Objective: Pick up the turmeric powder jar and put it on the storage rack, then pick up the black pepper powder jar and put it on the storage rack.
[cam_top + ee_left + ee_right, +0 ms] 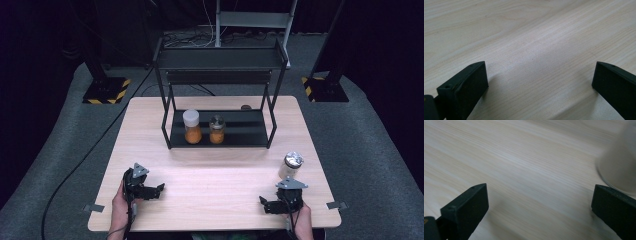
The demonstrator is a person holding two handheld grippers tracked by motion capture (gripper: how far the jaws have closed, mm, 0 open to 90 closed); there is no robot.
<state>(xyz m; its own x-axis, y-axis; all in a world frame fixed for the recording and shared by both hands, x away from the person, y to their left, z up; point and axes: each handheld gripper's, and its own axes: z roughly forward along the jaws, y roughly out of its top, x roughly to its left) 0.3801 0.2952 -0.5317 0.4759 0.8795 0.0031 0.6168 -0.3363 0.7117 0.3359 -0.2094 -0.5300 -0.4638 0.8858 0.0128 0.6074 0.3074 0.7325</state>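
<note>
Two jars of orange stuff stand on the lower shelf of a black rack (250,136): one with a white lid (192,126) and one with a clear lid (217,129). A pale jar with a silver lid (290,165) stands on the table at the right, and its blurred side (621,167) fills the right gripper view's upper right. My left gripper (159,190) rests at the table's front left, open, over bare wood (536,62). My right gripper (264,203) lies at the front right, just in front of the pale jar, open with nothing between its jaws.
The light wooden table (210,185) has free room across its middle and front. The rack's upper shelf (220,59) overhangs the back. A small dark round object (245,107) lies behind the rack. Cables and stand bases sit on the grey floor beyond.
</note>
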